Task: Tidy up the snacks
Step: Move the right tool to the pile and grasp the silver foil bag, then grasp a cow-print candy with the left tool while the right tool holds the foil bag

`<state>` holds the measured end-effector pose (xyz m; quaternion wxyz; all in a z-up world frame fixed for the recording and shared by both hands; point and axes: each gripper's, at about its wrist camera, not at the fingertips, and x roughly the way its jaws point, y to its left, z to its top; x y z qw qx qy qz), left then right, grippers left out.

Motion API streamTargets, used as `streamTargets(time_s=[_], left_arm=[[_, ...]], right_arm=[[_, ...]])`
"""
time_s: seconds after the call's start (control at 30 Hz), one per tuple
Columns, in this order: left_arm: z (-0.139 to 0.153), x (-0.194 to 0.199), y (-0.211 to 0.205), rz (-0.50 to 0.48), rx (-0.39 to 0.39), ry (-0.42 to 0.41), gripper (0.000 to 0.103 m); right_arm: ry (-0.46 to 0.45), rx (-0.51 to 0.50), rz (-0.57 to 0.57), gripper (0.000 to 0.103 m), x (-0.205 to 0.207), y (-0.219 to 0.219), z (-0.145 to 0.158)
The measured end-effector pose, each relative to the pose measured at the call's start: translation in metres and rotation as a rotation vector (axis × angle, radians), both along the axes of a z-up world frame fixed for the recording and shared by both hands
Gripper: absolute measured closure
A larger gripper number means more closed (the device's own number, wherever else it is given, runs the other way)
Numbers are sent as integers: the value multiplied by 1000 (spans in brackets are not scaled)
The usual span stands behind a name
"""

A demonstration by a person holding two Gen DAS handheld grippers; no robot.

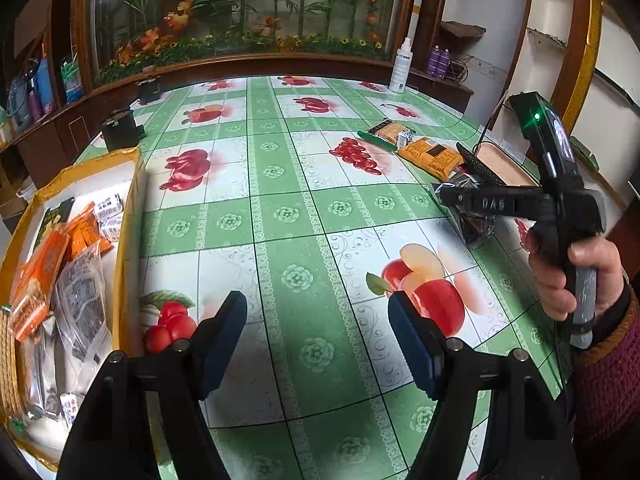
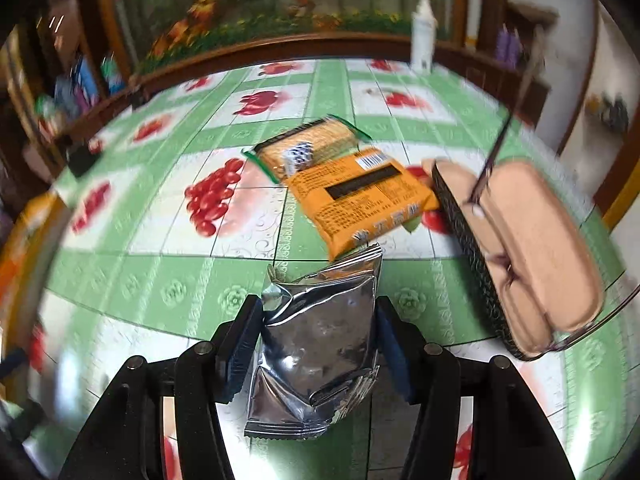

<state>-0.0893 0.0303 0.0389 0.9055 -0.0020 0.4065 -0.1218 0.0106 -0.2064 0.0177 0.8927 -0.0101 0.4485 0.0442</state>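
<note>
Fruit-print tablecloth (image 1: 304, 216) (green checks) indoors

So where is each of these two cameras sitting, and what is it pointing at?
Left wrist: on the left gripper, looking down across the table; shows its open fingers, the snack box, and the hand holding the right gripper.
Right wrist: on the right gripper, looking at the silver packet between its fingers.
Shared: orange packet, tablecloth, white bottle.

My left camera looks down across the table (image 1: 304, 208) from farther back; my right sits close over the silver packet (image 2: 320, 344). Both share the orange packet (image 1: 430, 156).
</note>
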Motion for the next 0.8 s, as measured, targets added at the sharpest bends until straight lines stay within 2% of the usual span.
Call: streamTargets(time_s=[0.1, 0.27, 0.33, 0.43, 0.57, 0.6, 0.73, 0.8], left_arm=[[7, 9, -6, -9, 6, 0, 31], [17, 27, -20, -17, 27, -3, 31], [19, 35, -26, -17, 32, 0, 31], [20, 53, -36, -20, 23, 26, 31], [22, 82, -50, -22, -20, 82, 31], [23, 88, -53, -26, -27, 92, 31], [26, 128, -80, -46, -19, 100, 31], [24, 151, -98, -54, 15, 79, 37]], right_arm=[[-17, -51, 21, 42, -6, 7, 0], [-18, 25, 63, 42, -10, -3, 1], [-29, 13, 83, 39, -13, 1, 2], [-32, -12, 83, 38, -13, 3, -1], [-33, -26, 82, 41, -14, 4, -2], [-33, -13, 62, 41, -13, 0, -1], [-92, 167, -72, 41, -14, -44, 18], [-135, 186, -126, 41, -17, -59, 25]])
